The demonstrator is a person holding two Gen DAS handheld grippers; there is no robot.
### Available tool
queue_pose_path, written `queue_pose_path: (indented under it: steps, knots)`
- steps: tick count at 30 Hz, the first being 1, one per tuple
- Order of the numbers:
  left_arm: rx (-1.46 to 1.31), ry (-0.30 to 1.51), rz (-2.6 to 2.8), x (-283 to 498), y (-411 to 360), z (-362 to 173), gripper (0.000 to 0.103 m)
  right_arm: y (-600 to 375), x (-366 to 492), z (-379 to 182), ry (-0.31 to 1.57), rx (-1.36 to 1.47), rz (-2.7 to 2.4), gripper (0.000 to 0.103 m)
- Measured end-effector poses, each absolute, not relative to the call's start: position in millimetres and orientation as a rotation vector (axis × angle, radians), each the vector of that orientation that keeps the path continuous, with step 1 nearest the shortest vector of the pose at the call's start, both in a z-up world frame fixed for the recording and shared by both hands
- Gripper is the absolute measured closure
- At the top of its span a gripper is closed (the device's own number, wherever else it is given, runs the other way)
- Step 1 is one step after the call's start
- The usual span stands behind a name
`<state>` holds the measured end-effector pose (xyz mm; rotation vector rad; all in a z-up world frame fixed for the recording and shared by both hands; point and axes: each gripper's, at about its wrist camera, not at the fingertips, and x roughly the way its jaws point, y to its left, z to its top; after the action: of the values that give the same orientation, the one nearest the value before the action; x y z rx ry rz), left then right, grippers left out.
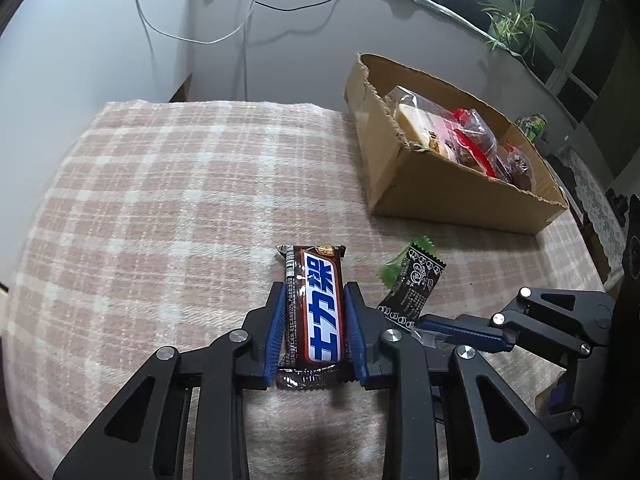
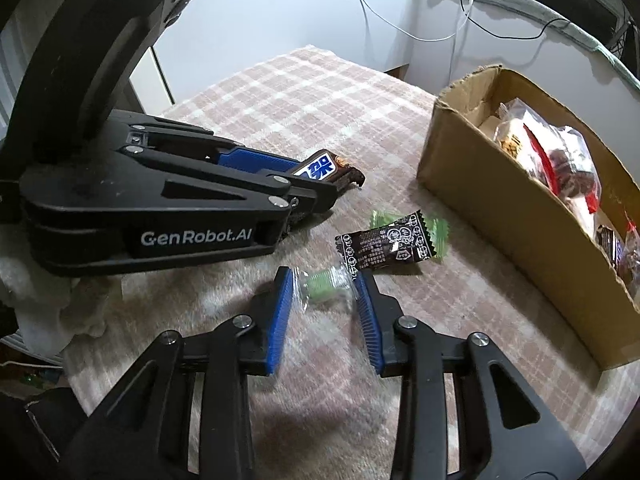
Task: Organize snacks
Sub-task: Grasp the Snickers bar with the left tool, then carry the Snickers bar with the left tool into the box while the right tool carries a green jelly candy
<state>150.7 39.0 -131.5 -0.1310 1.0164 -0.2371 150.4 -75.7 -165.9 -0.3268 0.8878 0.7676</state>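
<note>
Left claw [image 1: 315, 300] is gripping a chocolate bar [image 1: 318, 304]; right claw [image 2: 322, 290] is clasping a clear-wrapped green candy [image 2: 324, 286], dark sachet [image 2: 386, 246] lying just ahead, cardboard box [image 2: 520, 216] sitting to its right.

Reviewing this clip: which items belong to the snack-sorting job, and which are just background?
Job:
- left gripper closed on brown chocolate bar
- right gripper around clear-wrapped green candy
- black-and-green sachet
- cardboard box of snacks

Background:
- checked pink cloth
- cables
- potted plant

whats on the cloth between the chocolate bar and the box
A black packet with green ends lies there on the cloth, apart from the box and the chocolate bar; the right wrist view shows it best.
</note>
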Motion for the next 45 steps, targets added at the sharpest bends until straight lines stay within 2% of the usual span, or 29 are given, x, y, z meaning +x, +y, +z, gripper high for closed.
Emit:
queue_pose_path:
  steps: [2, 3, 7, 25, 45]
  knots:
    - [-0.134, 1.012, -0.234, 146.6, 44.4, -131.3, 0.076, -73.0, 151.7, -166.1, 0.886, -0.329, 0.764, 0.07]
    - [-0.135, 1.01, -0.231, 145.5, 45.5, -130.9, 0.076, -72.8, 150.8, -165.7, 0.885, -0.331, 0.771, 0.076]
    - [-0.148, 1.002, -0.226, 140.4, 50.1, -130.0, 0.076, -77.8, 148.9, -164.4, 0.889, -0.31, 0.784, 0.079]
    - [-0.151, 0.918, -0.265, 115.6, 41.8, -92.9, 0.076, -178.3, 149.3, -127.0, 0.831, -0.107, 0.662, 0.079]
    - [-0.073, 0.815, -0.407, 145.9, -38.4, -46.3, 0.076, -272.9, 179.3, -83.7, 0.728, -0.006, 0.484, 0.079]
